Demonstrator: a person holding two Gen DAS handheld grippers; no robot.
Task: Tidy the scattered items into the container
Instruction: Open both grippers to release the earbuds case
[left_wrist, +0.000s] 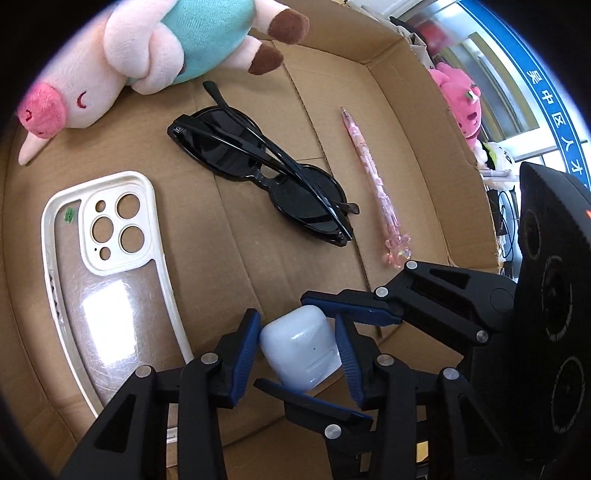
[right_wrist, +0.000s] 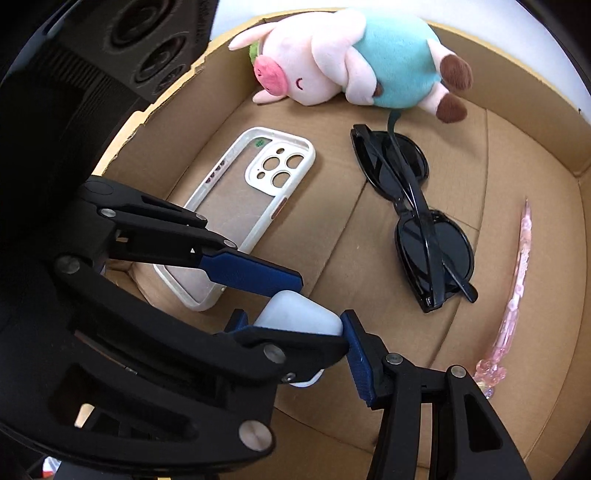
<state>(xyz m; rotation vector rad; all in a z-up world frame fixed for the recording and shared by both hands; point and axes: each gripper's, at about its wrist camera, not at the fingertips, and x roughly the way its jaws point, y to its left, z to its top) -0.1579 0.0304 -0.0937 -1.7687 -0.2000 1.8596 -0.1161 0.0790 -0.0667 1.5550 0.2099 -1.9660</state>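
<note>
**boxfan:** Since the two wrist views don't quite match, what does each one give you that the other doesn't?

**tidy_tom:** Only the left wrist view looks past the cardboard box (left_wrist: 406, 92). There's a bright pink plush (left_wrist: 458, 99) outside the wall and a blue sign (left_wrist: 546, 110) behind it. It also shows the front face of the white earbud case (left_wrist: 299, 354). Only the right wrist view catches a green bit (right_wrist: 253, 51) behind the pig's head and an orange button (right_wrist: 281, 207) on the phone case edge.

**boxfan:** And where's the earbud case relative to the grippers?

**tidy_tom:** It's caught between both. The left gripper (left_wrist: 297, 325) has its blue pads flush on two opposite sides, jaws roughly a third open. The right gripper (right_wrist: 293, 317) crosses it at an angle, about half open, with its pads on the other two sides. So it's pinched both ways. It sits low over the box floor on the camera side of the sunglasses (left_wrist: 258, 166), a little apart from them. I can't tell if it's touching the cardboard.

**boxfan:** What else is in the box?

**tidy_tom:** The sunglasses are folded in the middle. A pink pen (left_wrist: 373, 177) lies just beside them on one side, and a white-rimmed phone case (left_wrist: 122, 221) lies on the other. The plush pig (left_wrist: 147, 48) lies beyond them by the far wall.
</note>
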